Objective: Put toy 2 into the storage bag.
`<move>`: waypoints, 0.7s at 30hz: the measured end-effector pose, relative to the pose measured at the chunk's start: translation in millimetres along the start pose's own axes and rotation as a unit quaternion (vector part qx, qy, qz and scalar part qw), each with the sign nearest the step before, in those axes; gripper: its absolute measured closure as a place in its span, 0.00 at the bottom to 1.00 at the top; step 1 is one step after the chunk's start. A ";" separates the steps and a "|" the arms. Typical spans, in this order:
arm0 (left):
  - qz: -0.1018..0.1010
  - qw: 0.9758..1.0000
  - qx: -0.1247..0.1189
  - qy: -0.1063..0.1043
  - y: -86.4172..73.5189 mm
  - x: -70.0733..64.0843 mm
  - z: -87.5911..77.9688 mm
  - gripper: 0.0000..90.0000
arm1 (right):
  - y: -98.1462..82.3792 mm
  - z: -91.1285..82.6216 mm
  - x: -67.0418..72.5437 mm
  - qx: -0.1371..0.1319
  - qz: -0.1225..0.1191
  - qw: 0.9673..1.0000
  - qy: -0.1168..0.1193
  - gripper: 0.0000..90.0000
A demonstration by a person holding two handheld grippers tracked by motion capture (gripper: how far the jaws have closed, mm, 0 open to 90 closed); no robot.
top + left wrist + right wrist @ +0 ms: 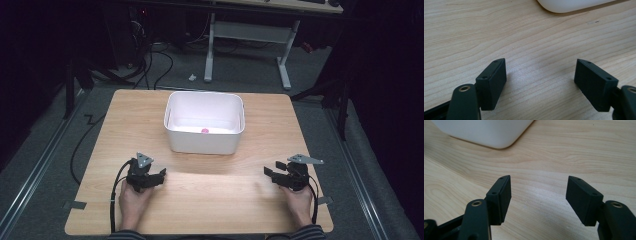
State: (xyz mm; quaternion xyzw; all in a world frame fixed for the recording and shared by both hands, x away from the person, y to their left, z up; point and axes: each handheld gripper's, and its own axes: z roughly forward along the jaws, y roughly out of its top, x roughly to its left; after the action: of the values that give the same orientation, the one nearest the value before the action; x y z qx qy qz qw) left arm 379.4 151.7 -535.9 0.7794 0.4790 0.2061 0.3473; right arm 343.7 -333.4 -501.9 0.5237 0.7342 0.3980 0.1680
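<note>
A white plastic bin (204, 125) stands in the middle of the wooden table (200, 195), toward the far side. A small pink object (204, 131) lies on the bin's floor near its front wall. My left gripper (161, 174) rests low over the table at the near left, held by a hand, jaws wide apart with bare wood between them (540, 75). My right gripper (270, 173) sits at the near right, also open over bare wood (539, 192). A corner of the bin (574, 5) lies ahead of the left jaws, and the bin (481, 132) sits ahead-left of the right jaws.
Beyond the table's far edge stands a white desk frame (247, 45) on grey floor, with black cables (150, 65) trailing at the left. Metal rails run along the floor on both sides. Bits of tape (74, 204) mark the table's near corners.
</note>
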 end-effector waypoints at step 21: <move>0.000 1.000 0.000 0.000 0.0 0.0 0.0 0.29 | -15.8 29.1 10.0 0.036 -0.061 0.995 -0.072 0.34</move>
State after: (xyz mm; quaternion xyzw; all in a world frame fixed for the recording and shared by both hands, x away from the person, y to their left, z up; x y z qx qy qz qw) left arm 379.3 151.7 -536.0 0.7793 0.4791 0.2062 0.3473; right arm 349.1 -314.6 -530.4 0.5109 0.7647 0.3212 0.2257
